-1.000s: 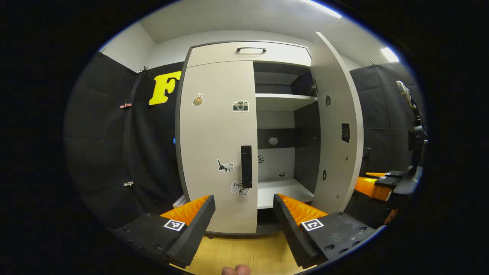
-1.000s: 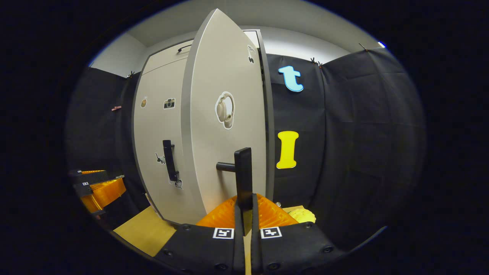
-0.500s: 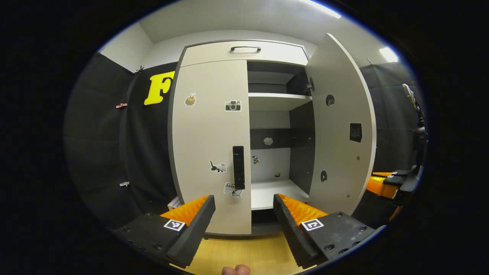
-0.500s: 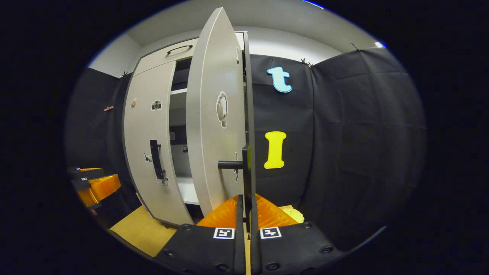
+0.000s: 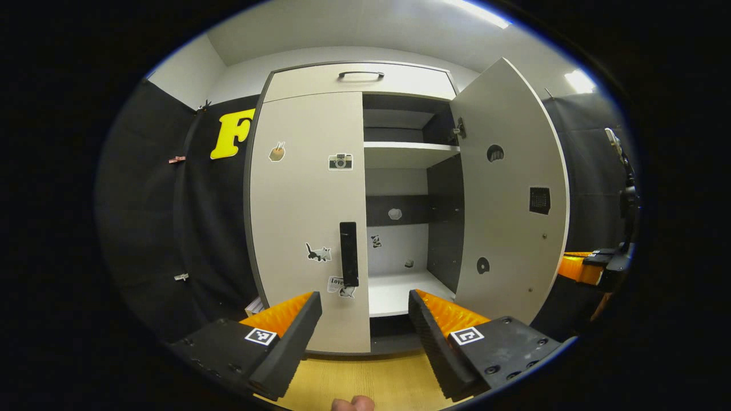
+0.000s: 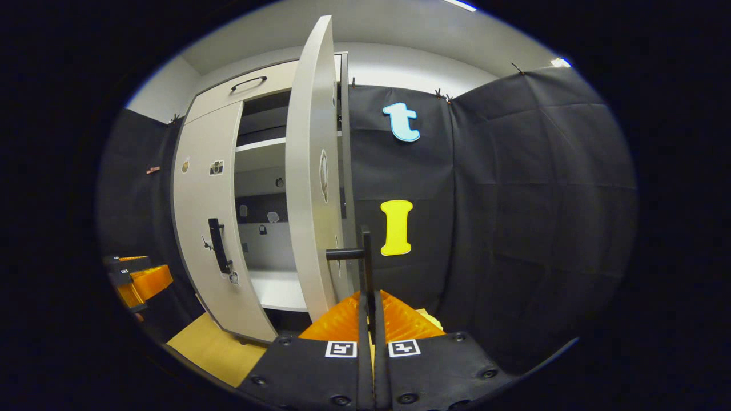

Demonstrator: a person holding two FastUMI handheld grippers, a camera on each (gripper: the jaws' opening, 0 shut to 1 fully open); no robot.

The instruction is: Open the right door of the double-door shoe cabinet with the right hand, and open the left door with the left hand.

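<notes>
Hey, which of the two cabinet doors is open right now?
The right door, swung wide so the shelves show; the right gripper is clamped on its handle. The left door, with the camera sticker, is shut flush, its handle untouched.

left door (image 5: 308, 222) left of shelves (image 5: 408, 147), right door (image 5: 511, 194) right

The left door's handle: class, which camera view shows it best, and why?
The left gripper view. The handle faces the camera there, straight ahead above the open left gripper, on the closed left door. The right gripper view shows the same handle smaller, off to the side and at an angle.
</notes>
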